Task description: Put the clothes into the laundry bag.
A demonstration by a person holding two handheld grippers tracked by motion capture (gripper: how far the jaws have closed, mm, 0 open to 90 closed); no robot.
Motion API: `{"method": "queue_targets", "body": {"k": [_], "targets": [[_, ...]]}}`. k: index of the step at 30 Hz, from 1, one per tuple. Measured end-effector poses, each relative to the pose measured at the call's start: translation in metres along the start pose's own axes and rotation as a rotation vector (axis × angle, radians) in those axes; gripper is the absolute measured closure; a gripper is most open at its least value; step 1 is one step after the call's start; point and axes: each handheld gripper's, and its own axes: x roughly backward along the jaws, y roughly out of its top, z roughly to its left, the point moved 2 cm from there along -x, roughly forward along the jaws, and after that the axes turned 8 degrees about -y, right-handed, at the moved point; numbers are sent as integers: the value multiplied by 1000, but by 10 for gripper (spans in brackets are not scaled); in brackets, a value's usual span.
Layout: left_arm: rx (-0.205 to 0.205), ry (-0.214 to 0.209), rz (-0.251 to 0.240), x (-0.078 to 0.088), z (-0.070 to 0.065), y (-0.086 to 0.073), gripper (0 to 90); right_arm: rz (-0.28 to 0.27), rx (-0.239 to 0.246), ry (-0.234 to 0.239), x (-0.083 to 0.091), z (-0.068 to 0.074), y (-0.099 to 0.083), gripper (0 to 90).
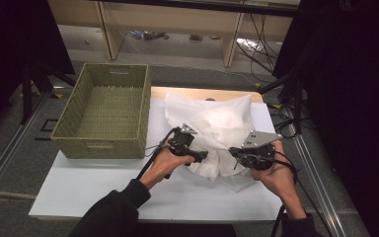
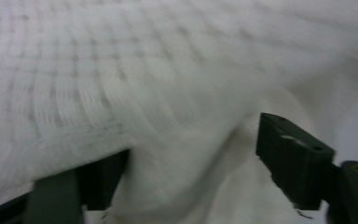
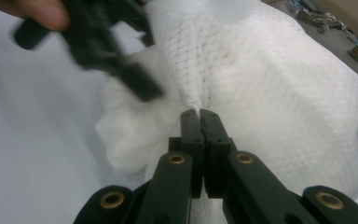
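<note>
Pinching only a thin fold of the white mesh bag (image 3: 270,88) on the bench (image 1: 89,190), your right gripper (image 3: 199,113) risked losing it. Your left gripper (image 2: 191,154) gaped around loose cloth, gripping nothing, so the bag could sag.

Both forearms reach in toward the white mesh cloth (image 1: 217,131). The left gripper (image 1: 201,156) sits at the cloth's near-left edge, jaws spread apart with fabric loose between them. The right gripper (image 3: 200,113) sits at its near-right edge, jaws pinched tight on a fold.
</note>
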Motion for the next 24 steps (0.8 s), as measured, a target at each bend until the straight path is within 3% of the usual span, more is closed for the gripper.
{"method": "queue_targets", "body": {"k": [3,4,5,7,9,10,11,12,13,14,15,16,17,20,22,24], "targets": [[-24,-33,58,3,-12,-12,179,-1,5,-4,0,-1,0,900],[-23,-53,79,-1,-15,-16,158,1,4,-8,0,-1,0,900],[-48,-56,124,-6,-17,-19,157,1,3,-13,0,-1,0,900],[-68,-37,151,-22,-20,-21,151,-1,8,-10,-2,-1,0,900],[12,-37,103,-41,-24,-19,166,6,9,-3,-3,0,-1,900],[-13,-36,114,-47,-25,-15,193,10,8,3,-4,0,-2,900],[-15,-23,92,-54,-27,-11,261,14,4,13,-4,1,-2,900],[-15,-17,80,-59,-27,-7,349,17,6,2,-3,0,-2,900],[-23,-8,59,-63,-26,-2,495,13,5,3,-4,0,-3,900],[-4,-12,15,-67,-25,3,628,8,6,15,-4,0,-3,900],[44,-23,-41,-69,-25,9,725,8,4,13,-2,0,-3,900],[77,-38,-84,-68,-25,16,765,2,2,23,-1,0,-2,900],[99,-41,-138,-66,-27,24,786,-3,-6,21,2,1,-1,900],[70,-6,-253,-57,-28,49,797,-22,4,-1,10,-2,2,900],[77,31,-260,-60,-18,55,796,-37,-4,-3,14,-4,3,900],[106,104,-232,-73,-1,50,786,-36,-9,-6,16,-6,2,900]]}}
